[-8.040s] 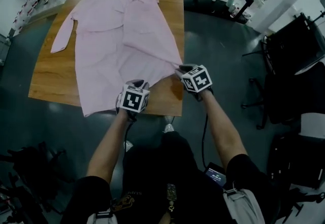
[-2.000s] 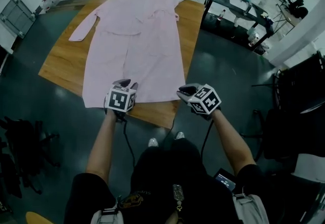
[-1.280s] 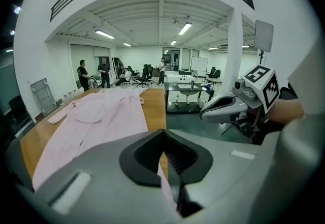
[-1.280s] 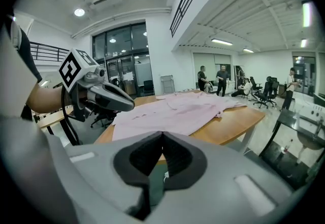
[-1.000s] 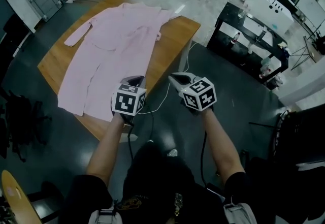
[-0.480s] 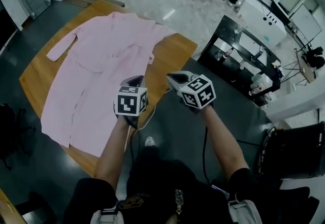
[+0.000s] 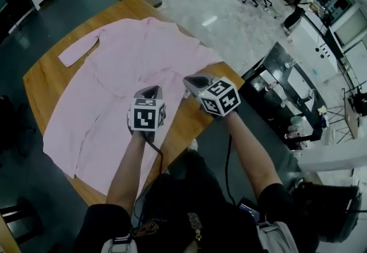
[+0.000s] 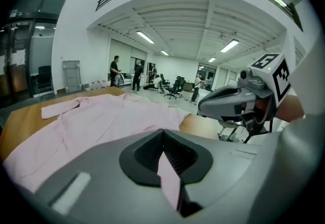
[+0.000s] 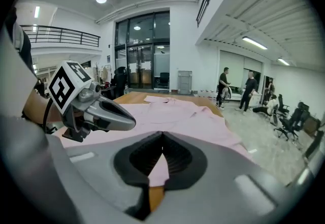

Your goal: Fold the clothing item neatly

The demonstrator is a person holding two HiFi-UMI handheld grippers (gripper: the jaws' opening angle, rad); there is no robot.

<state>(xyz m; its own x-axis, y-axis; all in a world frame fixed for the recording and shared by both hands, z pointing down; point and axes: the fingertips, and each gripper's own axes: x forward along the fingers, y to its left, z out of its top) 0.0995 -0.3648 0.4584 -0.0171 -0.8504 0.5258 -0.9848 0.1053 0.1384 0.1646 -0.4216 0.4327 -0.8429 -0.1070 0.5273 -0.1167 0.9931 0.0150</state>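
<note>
The left gripper point(image 7: 150, 91) and the right gripper point(image 7: 191, 81) are both shut and hold nothing. They hang side by side over the right edge of the pink robe point(image 7: 109, 85). The left one is nearer the cloth. The robe lies flat on the table point(image 7: 49, 85), long from 7 to 1 o'clock, mostly at 10 o'clock from them.

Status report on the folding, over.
Left hand-held gripper and right hand-held gripper shut, empty. Pink garment spread full length on wooden table. Nothing lying on it.
</note>
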